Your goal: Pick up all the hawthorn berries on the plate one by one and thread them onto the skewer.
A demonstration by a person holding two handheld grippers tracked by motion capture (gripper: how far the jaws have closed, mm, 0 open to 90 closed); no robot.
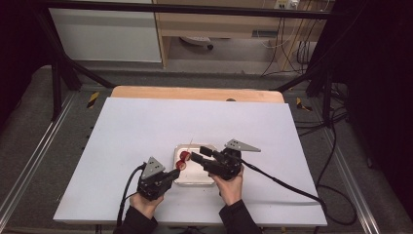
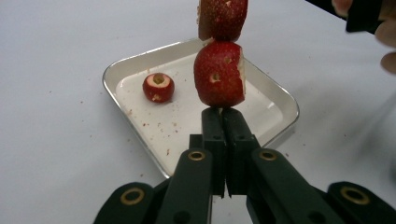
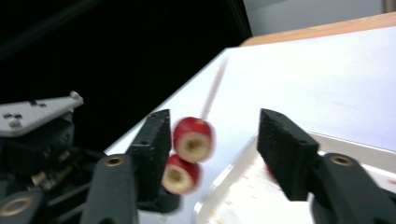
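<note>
Since the red cored fruits (image 2: 219,74) are threaded on a thin wooden skewer (image 3: 214,88), grip the stick, not the fruit. Left gripper (image 1: 171,174) has its jaws pinched fully together on the skewer's lower end, two fruits stacked just above the tips, over the near edge of the white tray (image 2: 275,100). A third cored fruit (image 2: 158,87) lies loose in the tray. Right gripper (image 1: 196,157) has jaws parted about halfway, either side of the top fruit, pads not touching anything. My read: fruits are light, soft and wet at the cut faces, so they bruise and slip under squeeze. Skewer is stiff but snaps if levered. Take the loose one across its skin, lightly.
</note>
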